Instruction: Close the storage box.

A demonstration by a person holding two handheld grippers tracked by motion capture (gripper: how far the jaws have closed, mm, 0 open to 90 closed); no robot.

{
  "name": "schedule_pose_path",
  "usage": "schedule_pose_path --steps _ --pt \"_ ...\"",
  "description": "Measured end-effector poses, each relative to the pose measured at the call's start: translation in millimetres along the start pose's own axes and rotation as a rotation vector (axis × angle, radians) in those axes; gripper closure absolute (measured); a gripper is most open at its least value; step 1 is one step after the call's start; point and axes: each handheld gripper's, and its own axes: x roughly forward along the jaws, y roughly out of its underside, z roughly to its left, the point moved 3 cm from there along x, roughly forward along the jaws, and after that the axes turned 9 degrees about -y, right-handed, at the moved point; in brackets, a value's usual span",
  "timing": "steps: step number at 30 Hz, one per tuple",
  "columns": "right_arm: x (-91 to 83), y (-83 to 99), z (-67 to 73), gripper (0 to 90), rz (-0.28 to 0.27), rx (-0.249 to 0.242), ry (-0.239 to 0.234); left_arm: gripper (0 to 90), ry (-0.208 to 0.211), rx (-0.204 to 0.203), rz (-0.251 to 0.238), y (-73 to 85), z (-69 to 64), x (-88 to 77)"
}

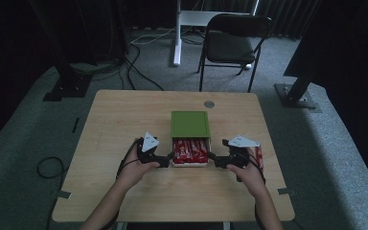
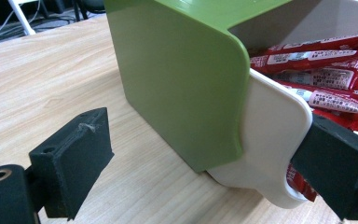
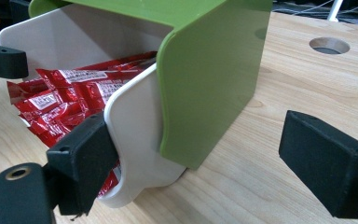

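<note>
So the white drawer (image 1: 190,163) full of shiny red snack packets (image 1: 190,150) sits half slid out of its smooth green sleeve (image 1: 189,124), mid-desk (image 1: 124,115) on pale woodgrain. Left hand-held gripper (image 1: 166,160) and right hand-held gripper (image 1: 212,159) flank the drawer's rounded front corners, both spread wide. One loose packet (image 1: 259,157) lies beside the right hand (image 1: 247,173). Folding chair (image 1: 232,38) stands behind the desk.

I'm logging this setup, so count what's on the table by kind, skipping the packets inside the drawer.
Green sleeve: 1
White drawer: 1
Loose red packet: 1
Left tool and right tool: 2
Total: 5
</note>
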Motion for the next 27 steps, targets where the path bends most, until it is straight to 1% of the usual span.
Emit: schedule_pose_path --steps 5,9,15,23,27 --pt "2.0 -0.6 -2.0 11.7 -0.007 0.011 0.007 8.0 -0.007 0.007 -0.001 -1.6 1.4 2.2" --pt "3.1 -1.1 -2.9 11.7 -0.009 0.015 0.012 8.0 -0.008 -0.001 -0.005 -1.7 3.1 4.2" --pt "6.1 -4.0 -4.6 11.5 -0.011 0.006 0.040 8.0 -0.021 0.014 -0.004 -4.9 4.8 7.5" --pt "9.7 -6.0 -6.6 11.5 -0.018 0.021 0.075 8.0 -0.027 0.002 -0.008 -6.0 7.0 11.5" --pt "11.8 -7.0 -7.5 11.5 -0.020 0.029 0.090 8.1 -0.035 0.013 -0.004 -8.3 8.4 13.6"
